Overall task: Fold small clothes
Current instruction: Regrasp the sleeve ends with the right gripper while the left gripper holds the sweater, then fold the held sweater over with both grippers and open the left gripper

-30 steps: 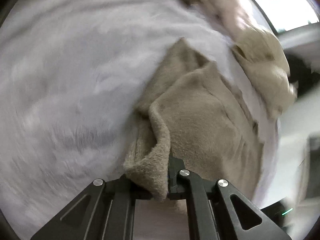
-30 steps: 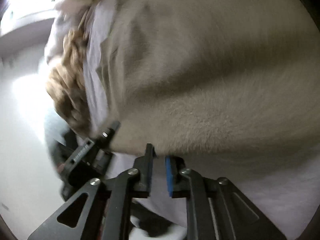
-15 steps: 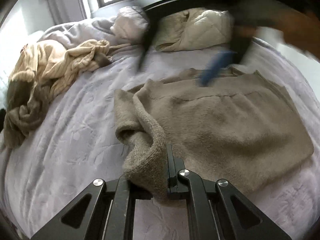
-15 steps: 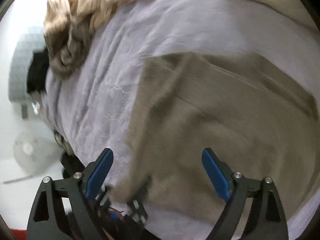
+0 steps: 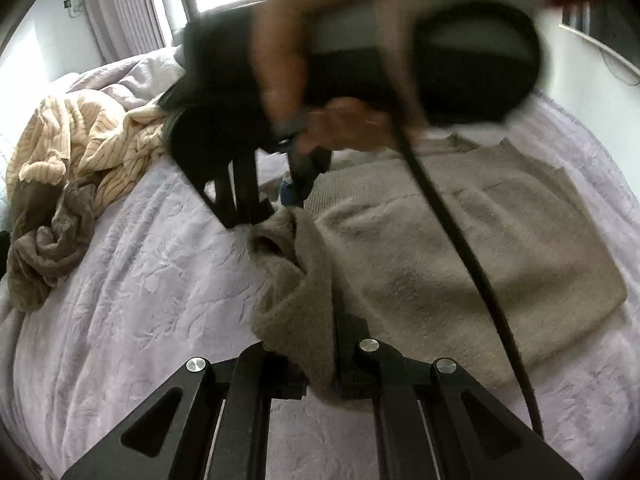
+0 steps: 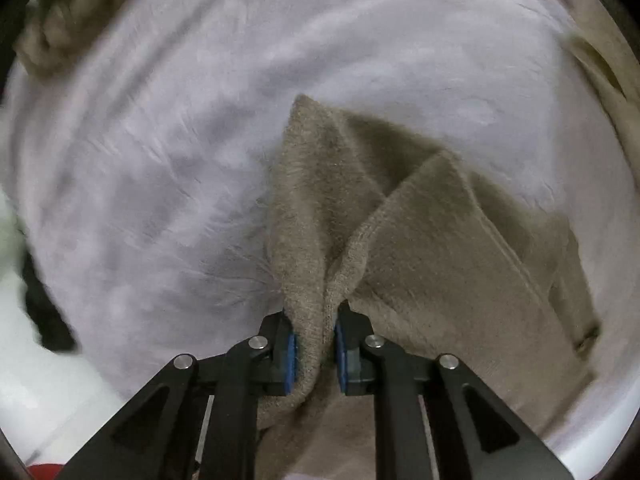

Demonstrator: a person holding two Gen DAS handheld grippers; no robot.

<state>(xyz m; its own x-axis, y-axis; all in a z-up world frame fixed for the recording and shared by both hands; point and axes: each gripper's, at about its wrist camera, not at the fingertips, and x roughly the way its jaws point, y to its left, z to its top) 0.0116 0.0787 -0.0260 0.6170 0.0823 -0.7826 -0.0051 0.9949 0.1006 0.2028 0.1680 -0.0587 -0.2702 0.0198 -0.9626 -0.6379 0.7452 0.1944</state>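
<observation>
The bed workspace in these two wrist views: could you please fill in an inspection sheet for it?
Surface: lilac embossed bedspread, mostly bare.
Job's things: taupe fuzzy sweater spread flat, one edge bunched and lifted.
Clutter: heap of cream ribbed and brown clothes at far left.
Grippers: left gripper shut on the sweater edge; right gripper shut on a sweater fold.
Cables: black cable hanging across the sweater.
Surroundings: window with curtains behind the bed.
</observation>
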